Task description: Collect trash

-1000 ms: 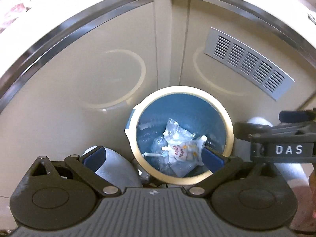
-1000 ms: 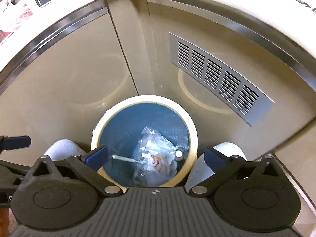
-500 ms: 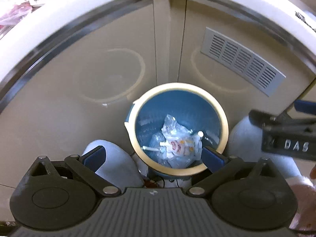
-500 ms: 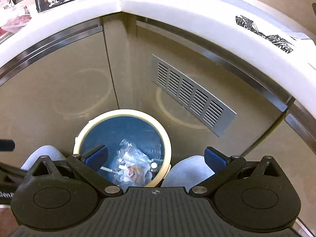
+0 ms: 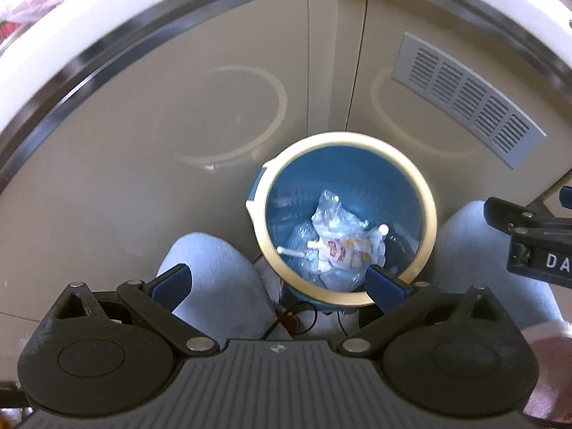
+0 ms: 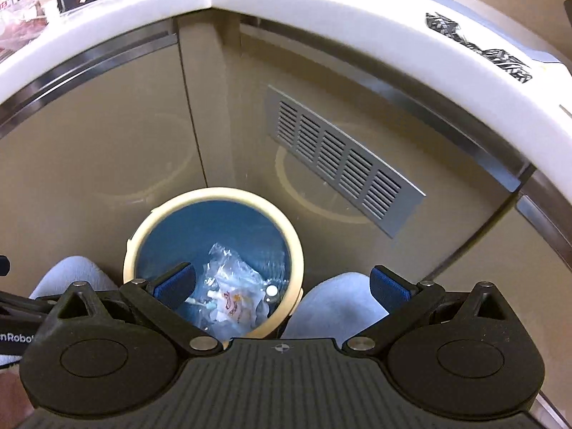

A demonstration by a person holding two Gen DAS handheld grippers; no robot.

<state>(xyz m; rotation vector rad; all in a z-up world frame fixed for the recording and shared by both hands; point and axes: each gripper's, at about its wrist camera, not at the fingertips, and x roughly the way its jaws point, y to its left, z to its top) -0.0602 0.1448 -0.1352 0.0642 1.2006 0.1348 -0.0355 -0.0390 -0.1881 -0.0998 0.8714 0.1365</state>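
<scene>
I hold the left gripper [image 5: 277, 280] and right gripper [image 6: 282, 284] spread wide and empty, touching nothing, above the blue bin [image 5: 425, 196]. The crumpled plastic trash [image 5: 339, 246] lies at the bin's bottom, just ahead of and below both grippers' fingers.

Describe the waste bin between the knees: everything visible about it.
The waste bin is a round, upright container with a blue inside and a broad cream rim, plastic by its look. A small blue tab sits on the rim's left side. It stands on the floor in the corner of beige cabinet panels, between the person's knees. At the bottom lies crumpled clear plastic wrapping with red and yellow print and some white sticks. Both grippers, left and right, are above it, open and empty.
</scene>
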